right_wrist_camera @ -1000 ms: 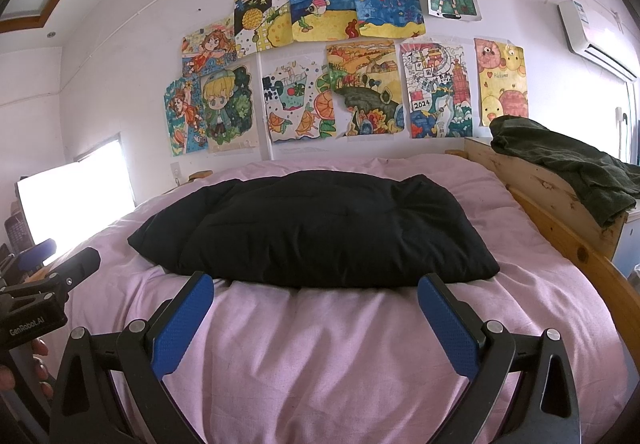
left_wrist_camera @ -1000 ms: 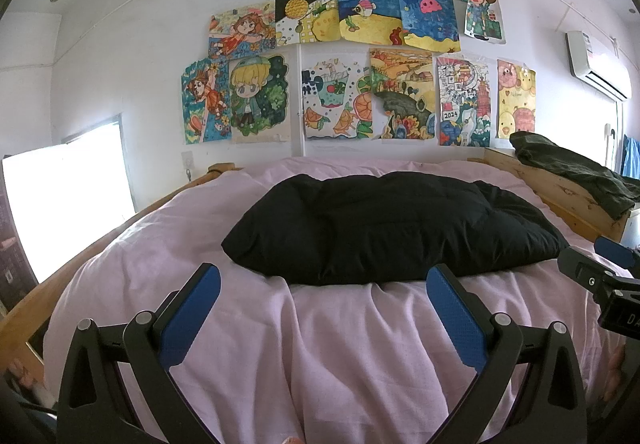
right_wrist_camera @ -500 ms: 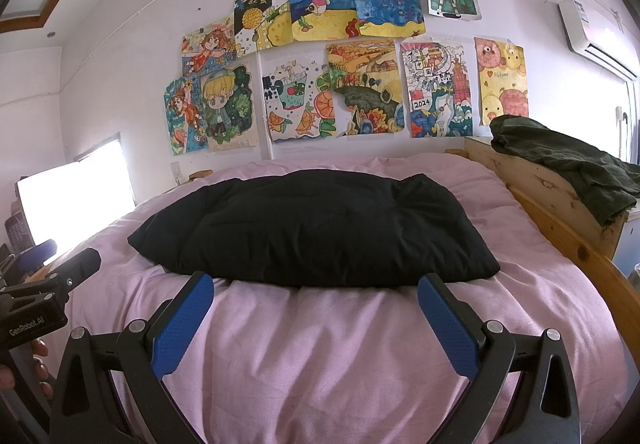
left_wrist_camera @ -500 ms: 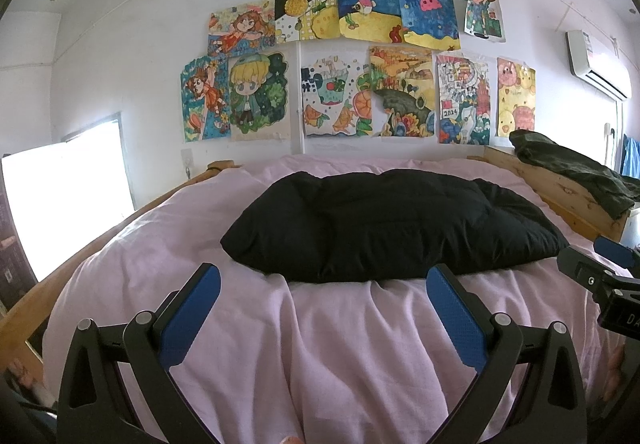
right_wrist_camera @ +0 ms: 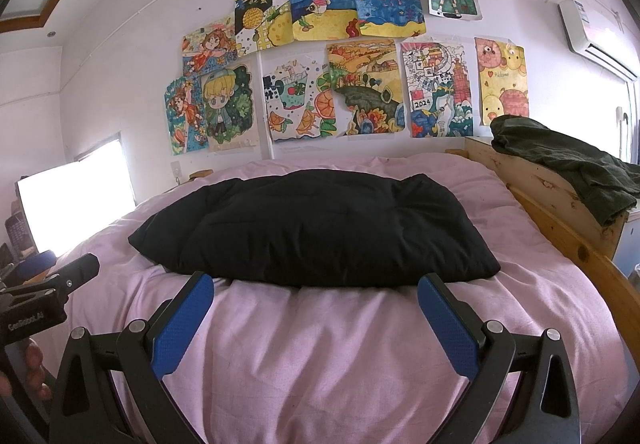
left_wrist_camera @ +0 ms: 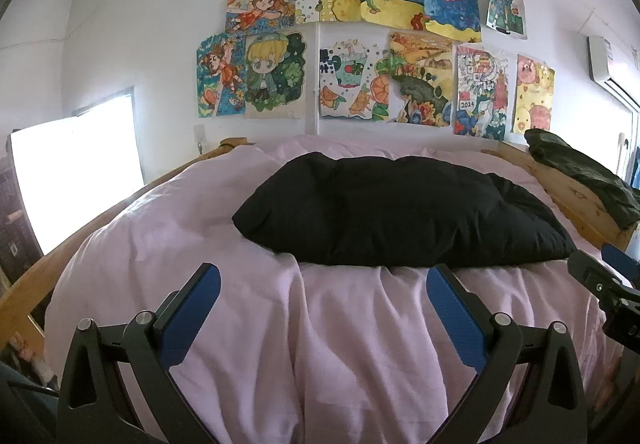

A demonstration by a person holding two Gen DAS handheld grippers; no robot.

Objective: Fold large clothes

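Observation:
A puffy black garment [left_wrist_camera: 404, 210] lies in a flat folded bundle on the pink bed sheet [left_wrist_camera: 320, 344]; it also shows in the right wrist view [right_wrist_camera: 316, 226]. My left gripper [left_wrist_camera: 324, 284] is open and empty, held over the sheet just short of the bundle's near edge. My right gripper [right_wrist_camera: 316, 286] is open and empty, its blue pads level with the bundle's near edge. Each gripper shows at the side of the other's view: the right one [left_wrist_camera: 608, 276], the left one [right_wrist_camera: 52, 276].
A wooden bed frame [right_wrist_camera: 560, 220] runs along the right, with a dark green garment [right_wrist_camera: 572, 168] draped over its headboard corner. Children's drawings [right_wrist_camera: 360, 64] cover the wall behind. A bright window [left_wrist_camera: 76, 172] is at the left. An air conditioner [right_wrist_camera: 592, 32] hangs upper right.
Both grippers have edged slightly forward toward the black bundle. Their jaws stay open and the garment has not moved.

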